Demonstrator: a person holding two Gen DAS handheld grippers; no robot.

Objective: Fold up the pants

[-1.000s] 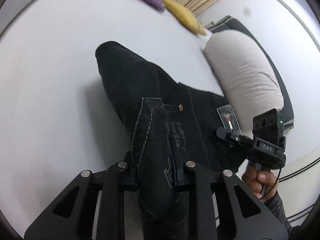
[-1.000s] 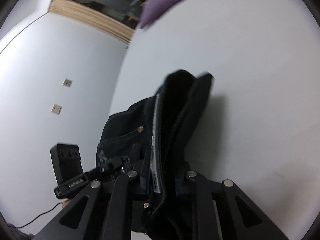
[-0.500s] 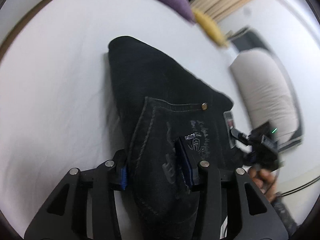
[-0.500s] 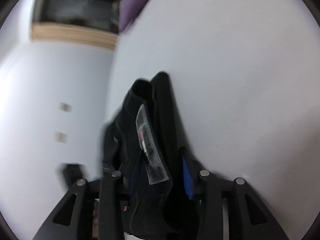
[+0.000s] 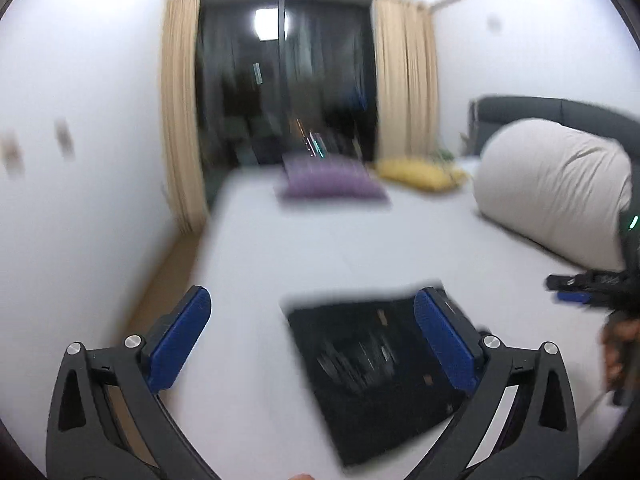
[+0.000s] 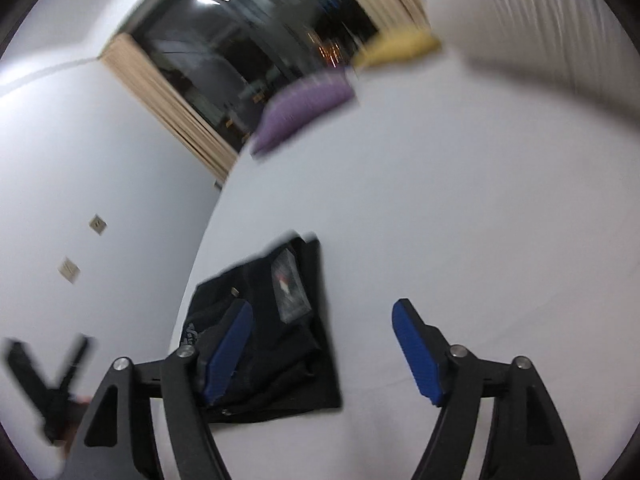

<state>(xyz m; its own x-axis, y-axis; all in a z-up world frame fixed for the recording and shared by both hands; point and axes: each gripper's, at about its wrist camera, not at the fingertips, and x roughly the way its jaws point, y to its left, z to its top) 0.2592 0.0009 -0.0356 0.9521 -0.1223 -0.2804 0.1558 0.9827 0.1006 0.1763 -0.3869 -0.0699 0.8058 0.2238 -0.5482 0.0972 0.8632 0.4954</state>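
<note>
Both claws have let go since half a second ago: then each was clamped on the dark cloth, and now the left claw [image 5: 312, 344] and the right claw [image 6: 322, 350] stand wide open and empty, lifted off and looking out across the room. Both views are motion-blurred.

On the white bed [image 5: 280, 248] lie the black denim pants [image 5: 376, 372], folded into a compact, roughly rectangular stack near the bed's near-left edge, well apart from the purple cushion [image 5: 332, 184], the yellow cushion [image 5: 416, 172] and the big cream pillow [image 5: 556, 200] at the far side.

Denim of this kind probably handles as soft but fairly heavy and thick, so the stack should hold its folds and not slide much on the sheet; it is not fragile. A further grip would best take the whole layered edge at a corner, pinching all plies together.

From the right wrist view the stack's long axis seems to run away from the claws toward the purple cushion [image 6: 304, 116], with a pale label [image 6: 290, 292] facing up. Which end is the waistband I cannot tell.
</note>
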